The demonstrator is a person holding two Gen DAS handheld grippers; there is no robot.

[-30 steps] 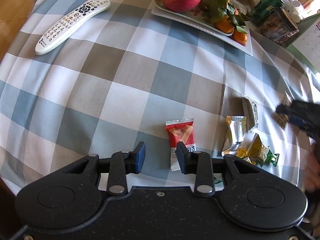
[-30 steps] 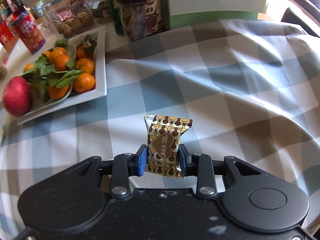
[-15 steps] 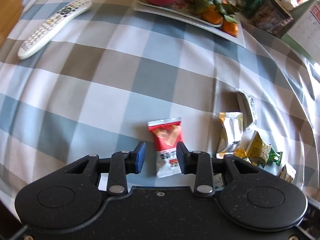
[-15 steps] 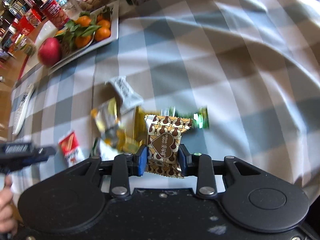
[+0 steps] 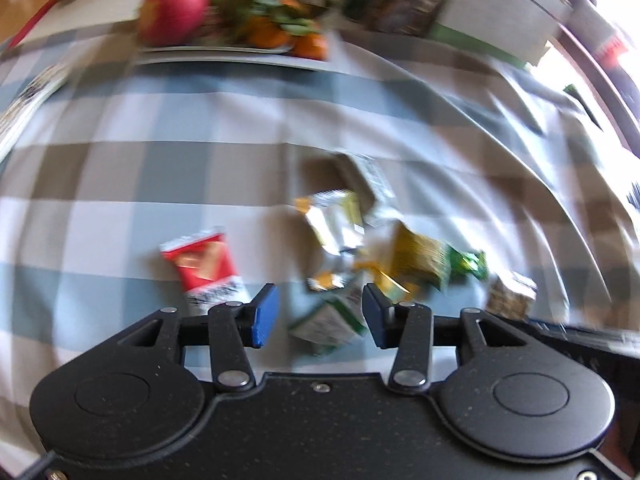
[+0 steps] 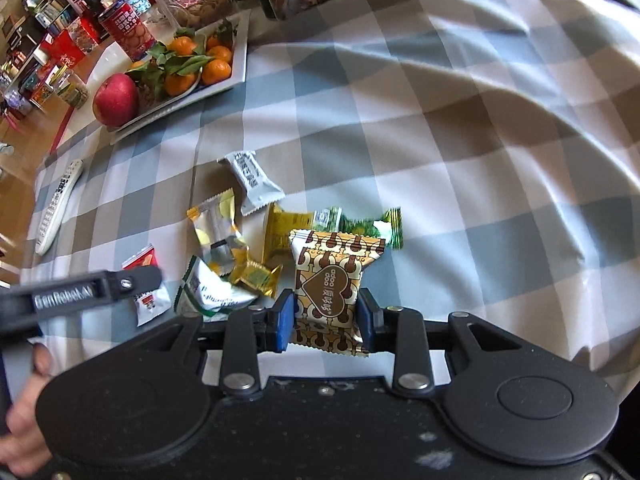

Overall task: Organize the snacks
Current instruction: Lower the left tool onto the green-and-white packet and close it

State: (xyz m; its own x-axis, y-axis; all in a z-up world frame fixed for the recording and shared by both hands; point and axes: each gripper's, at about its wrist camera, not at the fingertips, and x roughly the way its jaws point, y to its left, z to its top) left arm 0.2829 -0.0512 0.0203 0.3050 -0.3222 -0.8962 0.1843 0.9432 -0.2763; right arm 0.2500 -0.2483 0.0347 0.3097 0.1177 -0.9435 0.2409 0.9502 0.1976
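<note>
Right gripper (image 6: 325, 322): clenched on the brown-and-gold heart packet (image 6: 333, 280); packet upright between the blue pads, its lower edge hidden behind the gripper body.
Left gripper (image 5: 319, 315): jaws opening, pads pressing on nothing; a white-and-green packet (image 5: 328, 322) lies on the cloth seen through the gap, blurred.
Red packet (image 5: 204, 266): flat on the checked tablecloth (image 6: 460, 140), just left of the left gripper's fingers; in the right view half covered by that gripper's arm.
Snack pile: silver-yellow packet (image 6: 216, 230), white packet (image 6: 250, 176), gold packet (image 6: 282, 228), green wrapper (image 6: 360, 224) close together, some overlapping; print unreadable.
Left view: heavy motion blur, far edge smeared.
Fruit tray (image 6: 240, 60): apple (image 6: 116, 98) and oranges, well apart from the pile.
Remote (image 6: 56, 208): near the table's edge.
Hand (image 6: 24, 420): cut off at the frame's edge.
</note>
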